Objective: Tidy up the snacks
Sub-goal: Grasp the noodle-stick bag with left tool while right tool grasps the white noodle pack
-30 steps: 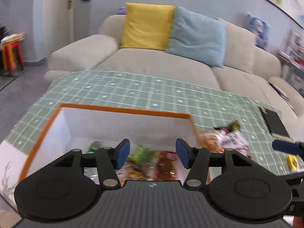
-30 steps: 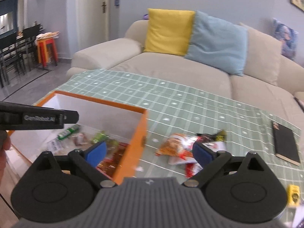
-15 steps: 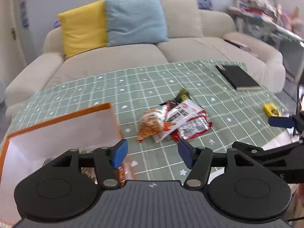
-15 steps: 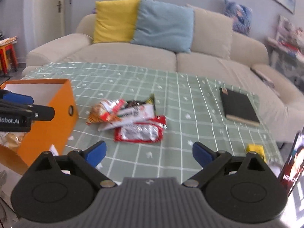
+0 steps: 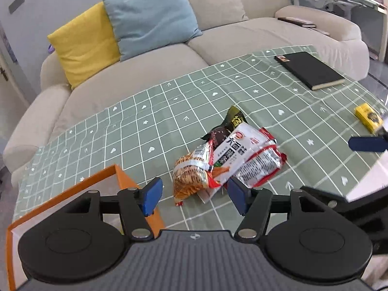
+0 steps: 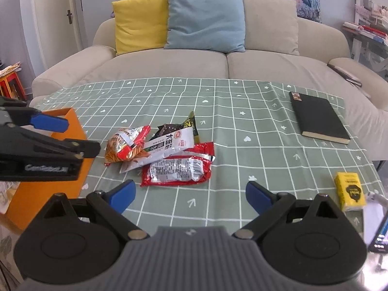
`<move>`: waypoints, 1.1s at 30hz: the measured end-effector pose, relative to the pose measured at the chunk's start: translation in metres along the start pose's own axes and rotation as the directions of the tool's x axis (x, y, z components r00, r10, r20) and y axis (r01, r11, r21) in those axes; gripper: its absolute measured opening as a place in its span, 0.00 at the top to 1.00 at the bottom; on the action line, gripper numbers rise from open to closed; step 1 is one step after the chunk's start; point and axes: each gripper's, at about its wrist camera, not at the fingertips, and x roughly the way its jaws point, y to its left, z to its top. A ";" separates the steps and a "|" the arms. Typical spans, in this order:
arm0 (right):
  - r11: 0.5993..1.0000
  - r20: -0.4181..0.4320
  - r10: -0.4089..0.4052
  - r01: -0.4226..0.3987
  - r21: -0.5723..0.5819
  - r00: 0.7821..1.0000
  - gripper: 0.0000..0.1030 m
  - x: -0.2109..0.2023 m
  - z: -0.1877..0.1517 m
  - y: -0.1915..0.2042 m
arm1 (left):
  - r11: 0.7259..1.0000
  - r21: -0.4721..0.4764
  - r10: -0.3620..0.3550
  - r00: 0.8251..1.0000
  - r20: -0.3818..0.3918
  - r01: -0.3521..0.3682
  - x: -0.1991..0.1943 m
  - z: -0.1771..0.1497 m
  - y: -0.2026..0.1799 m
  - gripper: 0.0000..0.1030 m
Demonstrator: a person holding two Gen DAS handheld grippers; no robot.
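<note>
Both tools have swung away from the orange box [image 5: 126, 181] toward the snack packets [image 5: 228, 157], which lie heaped on the green checked bench [image 6: 242, 145] just right of that box. Left tool [image 5: 194, 192] hangs open and empty, its blue pads flanking the near edge of the heap. Right tool [image 6: 190, 195] gapes wider, also empty, short of the red packet [image 6: 177, 168]. A black notebook [image 6: 317, 121] lies well right of the heap, a small yellow carton [image 6: 349, 191] nearer the bench's right edge. Behind stands a beige sofa [image 6: 266, 60].
</note>
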 end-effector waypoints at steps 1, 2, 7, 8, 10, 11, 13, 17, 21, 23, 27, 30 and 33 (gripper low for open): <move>1.000 -0.003 -0.006 0.006 -0.007 1.000 0.10 0.005 0.001 0.000 | 1.000 -0.014 -0.004 1.000 -0.008 0.004 0.004 0.003 0.002 0.29; 1.000 -0.012 -0.011 0.011 -0.012 1.000 0.13 0.011 0.003 0.000 | 1.000 -0.029 -0.011 1.000 -0.016 0.010 0.009 0.007 0.003 0.29; 1.000 -0.039 0.009 -0.009 0.015 0.999 0.22 0.036 0.013 -0.003 | 0.999 -0.038 -0.023 0.997 -0.070 0.020 0.037 0.020 0.006 0.29; 1.000 -0.037 0.015 -0.014 0.019 0.999 0.22 0.040 0.016 -0.003 | 0.999 -0.037 -0.023 0.996 -0.087 0.020 0.043 0.022 0.007 0.29; 1.000 -0.036 0.022 -0.021 0.021 0.999 0.22 0.050 0.021 -0.002 | 0.999 -0.045 -0.029 0.993 -0.117 0.024 0.055 0.025 0.008 0.29; 1.000 -0.038 0.021 -0.021 0.018 0.999 0.22 0.054 0.022 -0.002 | 0.998 -0.051 -0.028 0.991 -0.131 0.022 0.062 0.027 0.009 0.29; 1.000 -0.041 0.023 -0.023 0.006 0.999 0.22 0.064 0.025 0.000 | 0.998 -0.058 -0.017 0.988 -0.154 0.008 0.072 0.028 0.011 0.29; 0.999 -0.025 0.036 -0.035 0.006 0.999 0.24 0.078 0.030 0.000 | 0.998 -0.063 -0.025 0.979 -0.201 0.013 0.090 0.029 0.014 0.29; 0.997 -0.004 0.066 -0.066 -0.028 0.998 0.24 0.094 0.033 0.002 | 0.991 -0.127 -0.068 0.970 -0.235 0.038 0.102 0.028 0.024 0.29; 0.997 -0.004 0.067 -0.067 -0.039 0.998 0.26 0.102 0.033 0.003 | 0.988 -0.149 -0.083 0.969 -0.235 0.048 0.105 0.028 0.026 0.29; 0.995 -0.007 0.096 -0.096 -0.026 0.995 0.26 0.112 0.034 0.002 | 0.984 -0.175 -0.085 0.966 -0.243 0.042 0.110 0.028 0.031 0.34; 0.993 -0.015 0.114 -0.115 -0.015 0.993 0.32 0.120 0.035 0.003 | 0.982 -0.183 -0.090 0.967 -0.237 0.047 0.112 0.027 0.033 0.43; 0.992 -0.027 0.125 -0.125 -0.010 0.992 0.39 0.127 0.036 0.006 | 0.982 -0.181 -0.091 0.969 -0.231 0.049 0.112 0.027 0.032 0.47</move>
